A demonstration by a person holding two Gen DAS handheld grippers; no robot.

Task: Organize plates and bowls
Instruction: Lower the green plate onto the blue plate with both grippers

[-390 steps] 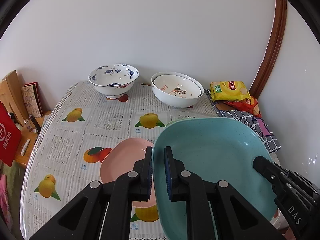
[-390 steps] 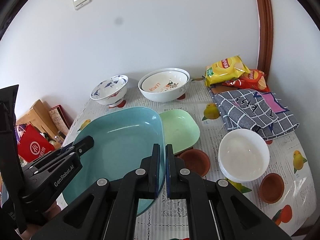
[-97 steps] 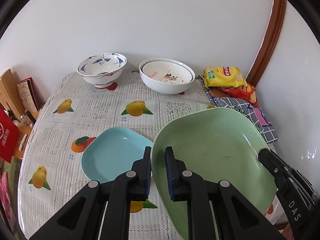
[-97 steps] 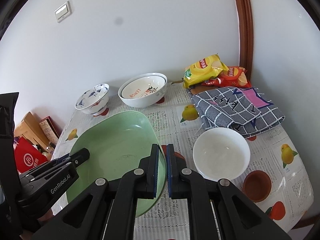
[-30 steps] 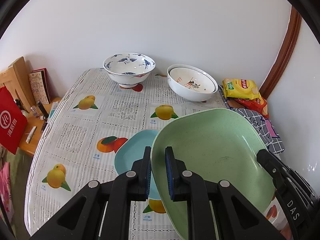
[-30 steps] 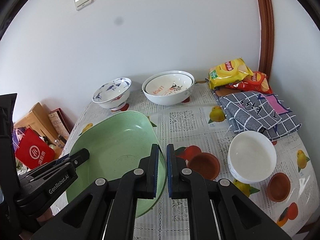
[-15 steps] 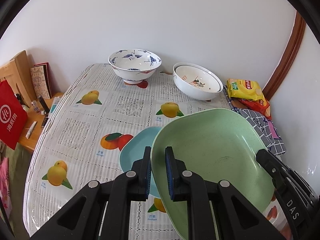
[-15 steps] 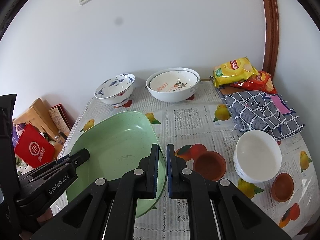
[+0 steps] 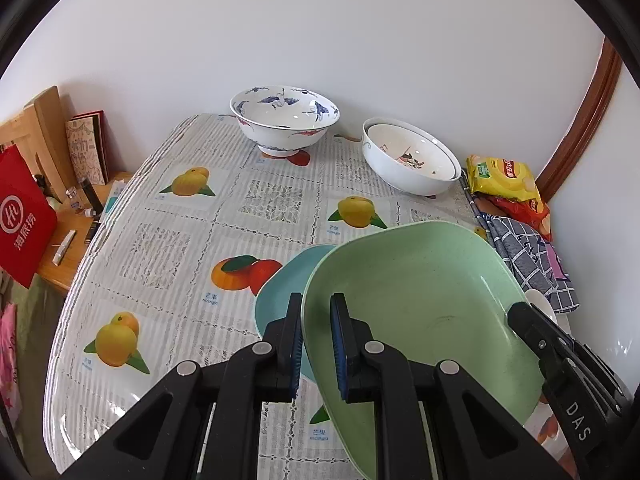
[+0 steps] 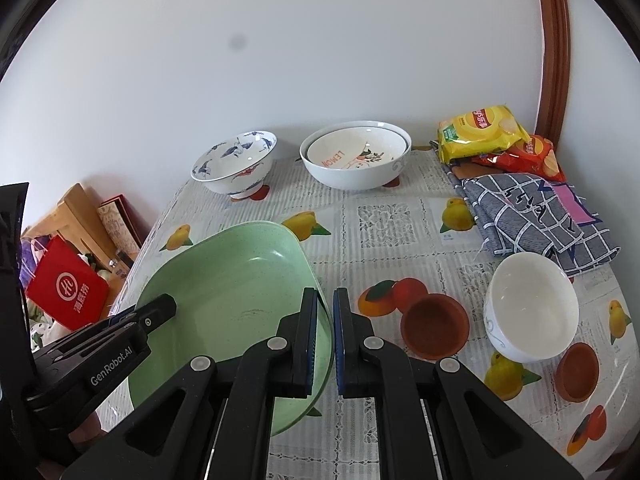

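Thirteen seconds back the two grippers carried a blue plate above a pink one, with the green plate lying on the counter; now the green plate point(image 9: 420, 292) is the one held up, and the blue plate point(image 9: 280, 300) lies on the counter point(image 9: 180, 240) under its left edge, with no pink showing. Over the last second the view has shifted so the far bowls sit further right and the blue plate is more covered by the green one. The left hand-held gripper point(image 9: 316, 340) is clenched on the green plate's left rim, one pad outside and one inside; the right hand-held gripper point(image 10: 325, 336) is clenched on the opposite rim point(image 10: 320, 320) in the same way. The green plate tilts slightly above the counter and holds nothing but a faint mark on its bottom. At the back, the blue-and-white bowl point(image 9: 284, 126) stands empty on its foot, and beside it the large white bowl point(image 10: 356, 160) has a smaller lettered bowl point(image 10: 352, 152) nested inside. To the right, the plain white bowl point(image 10: 530, 304) is empty, with one small brown dish point(image 10: 434, 326) just left of it and another brown dish point(image 10: 576, 370) near its front right. A checked cloth point(image 10: 532, 216) and yellow and red snack bags point(image 10: 480, 128) lie at the far right corner.
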